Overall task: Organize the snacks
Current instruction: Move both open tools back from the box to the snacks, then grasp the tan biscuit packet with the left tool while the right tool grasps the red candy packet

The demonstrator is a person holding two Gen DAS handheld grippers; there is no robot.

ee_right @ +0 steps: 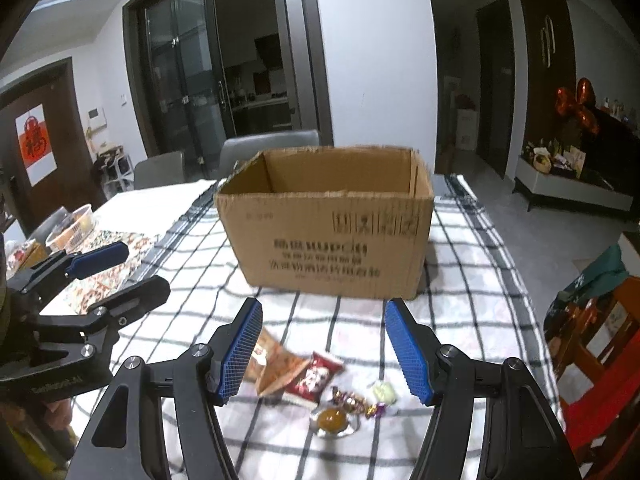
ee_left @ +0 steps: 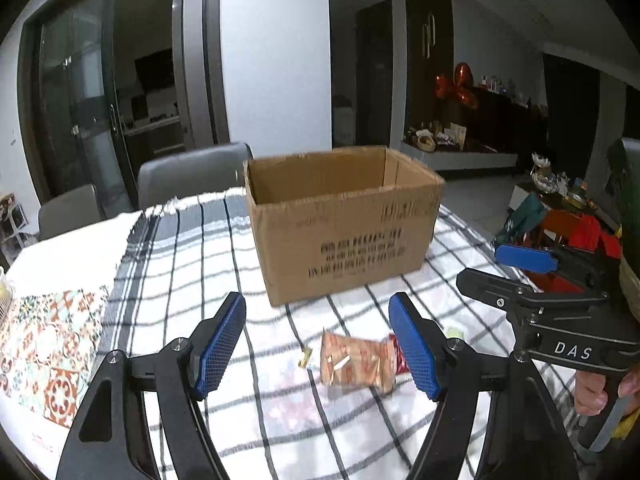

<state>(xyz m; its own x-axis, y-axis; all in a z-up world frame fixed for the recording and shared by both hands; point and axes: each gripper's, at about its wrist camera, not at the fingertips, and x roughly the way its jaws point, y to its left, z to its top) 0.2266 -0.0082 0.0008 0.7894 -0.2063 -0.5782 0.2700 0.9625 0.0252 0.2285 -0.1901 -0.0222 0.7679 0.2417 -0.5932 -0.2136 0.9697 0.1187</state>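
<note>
Both sets of jaws stand spread with nothing between the pads. My left gripper [ee_left: 318,344] hangs over the tan packet [ee_left: 356,364]; my right gripper [ee_right: 324,350] hangs over the main cluster of snacks.

Snacks lie loose on the checked cloth [ee_right: 460,288], on the near side of the box [ee_right: 328,232] and apart from it. In the right view, from left to right: the tan packet [ee_right: 276,368], partly behind the left pad; a red packet [ee_right: 316,378] overlapping it; a few wrapped sweets [ee_right: 358,400]; a pale green sweet [ee_right: 385,394]; and a clear pack with an amber piece [ee_right: 334,420] nearest me.

Handling, as I judge it: all are light. The packets are soft, crinkly film, likely slippery; I would take each across its width near the middle, or by a sealed end. The overlap means lifting tan may drag red. The sweets are small and may roll or skid; close on the body, not the twisted ends. The cloth is soft and may bunch if pads scrape it.

Room: the box is open-topped and upright, with stiff, ragged cardboard walls; its near rim must be cleared on the way in. I cannot see its floor. The tabletop edge falls away at right, near the sweets. The two grippers sit close side by side, so I would move one at a time.
</note>
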